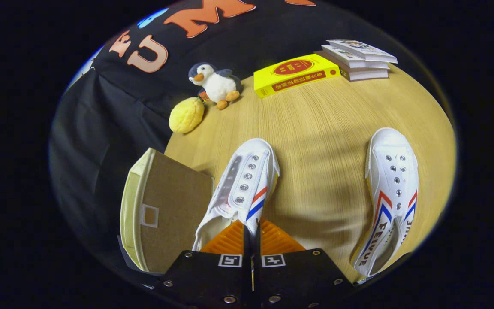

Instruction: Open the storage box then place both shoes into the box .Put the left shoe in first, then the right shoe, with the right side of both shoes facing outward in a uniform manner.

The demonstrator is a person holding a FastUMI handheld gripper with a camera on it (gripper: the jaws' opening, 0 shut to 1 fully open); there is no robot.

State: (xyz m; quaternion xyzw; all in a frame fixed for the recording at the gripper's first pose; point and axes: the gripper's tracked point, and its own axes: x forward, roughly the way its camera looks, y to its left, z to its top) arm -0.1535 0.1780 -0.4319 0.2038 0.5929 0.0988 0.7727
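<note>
My gripper [252,234] is shut on the heel-side wall of a white canvas shoe [243,184] with red and blue stripes. That shoe points away from me and leans toward the storage box [165,210]. The box is brown with a cream rim and stands just left of the fingers at the table's edge; I cannot tell whether its lid is open. The second white shoe [392,189] lies flat on the wooden table [315,128], well to the right of the fingers, toe pointing away.
Beyond the shoes lie a yellow bun-shaped toy [186,115], a plush penguin [215,84], a yellow book [295,74] and a stack of white books [360,59]. The table's left edge runs past the box, with black cloth [101,128] behind it.
</note>
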